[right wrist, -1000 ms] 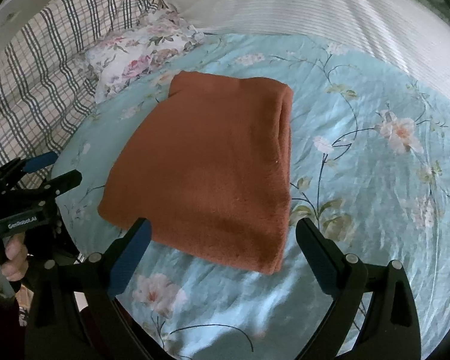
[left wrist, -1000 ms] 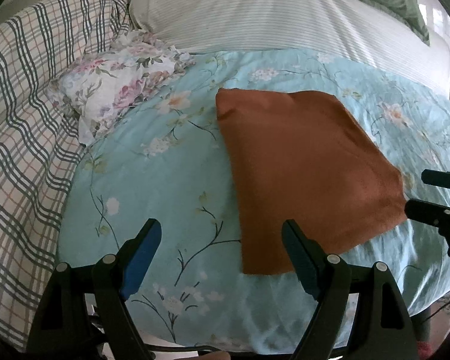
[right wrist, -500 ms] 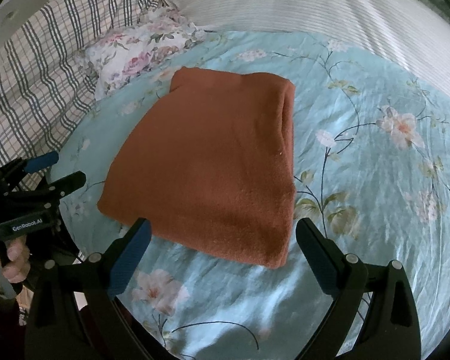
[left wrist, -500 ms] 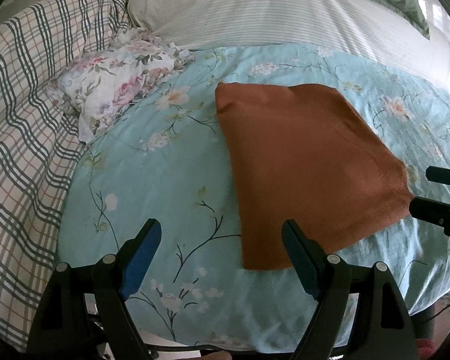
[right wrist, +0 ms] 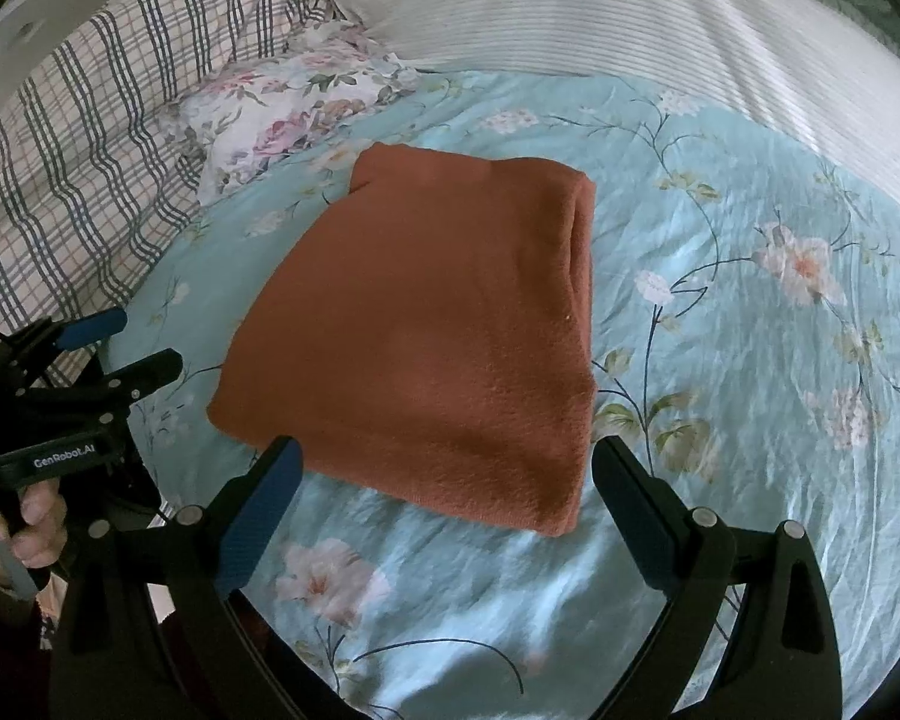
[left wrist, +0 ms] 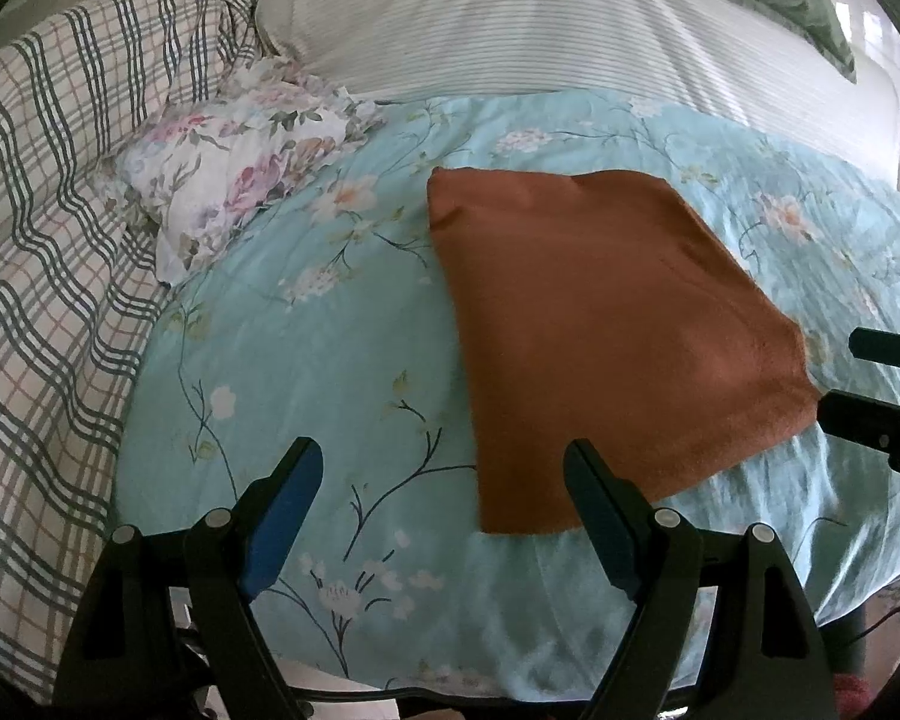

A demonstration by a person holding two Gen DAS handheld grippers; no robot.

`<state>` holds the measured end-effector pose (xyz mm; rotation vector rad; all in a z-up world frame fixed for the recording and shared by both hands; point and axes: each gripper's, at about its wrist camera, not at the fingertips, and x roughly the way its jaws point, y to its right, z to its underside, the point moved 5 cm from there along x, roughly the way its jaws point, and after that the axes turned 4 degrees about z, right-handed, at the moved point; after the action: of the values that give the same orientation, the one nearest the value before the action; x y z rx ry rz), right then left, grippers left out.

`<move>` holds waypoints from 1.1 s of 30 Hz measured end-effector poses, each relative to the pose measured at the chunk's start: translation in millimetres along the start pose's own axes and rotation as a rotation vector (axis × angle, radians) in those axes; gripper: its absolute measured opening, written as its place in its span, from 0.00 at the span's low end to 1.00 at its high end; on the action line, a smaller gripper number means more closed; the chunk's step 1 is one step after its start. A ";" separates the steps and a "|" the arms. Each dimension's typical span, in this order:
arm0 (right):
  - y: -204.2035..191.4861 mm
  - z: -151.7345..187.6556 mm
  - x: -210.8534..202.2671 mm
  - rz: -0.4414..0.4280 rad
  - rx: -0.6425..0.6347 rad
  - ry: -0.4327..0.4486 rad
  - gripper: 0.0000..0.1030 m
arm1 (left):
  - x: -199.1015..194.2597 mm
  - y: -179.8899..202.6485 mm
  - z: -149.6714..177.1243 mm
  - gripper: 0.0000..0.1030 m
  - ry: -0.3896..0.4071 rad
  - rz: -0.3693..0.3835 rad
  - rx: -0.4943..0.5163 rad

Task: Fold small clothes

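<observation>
Folded rust cloth [right wrist: 426,336] on the floral bed sheet [right wrist: 750,360]
Left tongs [left wrist: 444,492] and right tongs [right wrist: 447,498] gape wide, empty; plaid quilt [left wrist: 48,252] beyond-left.

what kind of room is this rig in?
Most likely a bedroom: the work surface is a bed. A floral light-blue sheet is spread over it, a striped pillow and a plaid quilt lie at the far side, and the folded rust-brown garment lies on top.
</observation>
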<state>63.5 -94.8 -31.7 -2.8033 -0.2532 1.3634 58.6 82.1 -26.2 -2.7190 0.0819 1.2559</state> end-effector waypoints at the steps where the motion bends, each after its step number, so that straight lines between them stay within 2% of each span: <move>1: 0.6 -0.5 -0.1 -0.002 0.000 0.001 0.94 | -0.3 0.4 0.4 0.81 0.000 -0.001 -0.002; 33: -6.6 -5.6 -2.3 -0.008 -0.007 0.006 0.95 | -7.6 5.6 -3.6 0.81 0.025 0.003 0.024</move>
<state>65.6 -88.3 -25.9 -2.8083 -0.2699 1.3548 55.7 75.9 -18.7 -2.7156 0.1025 1.2139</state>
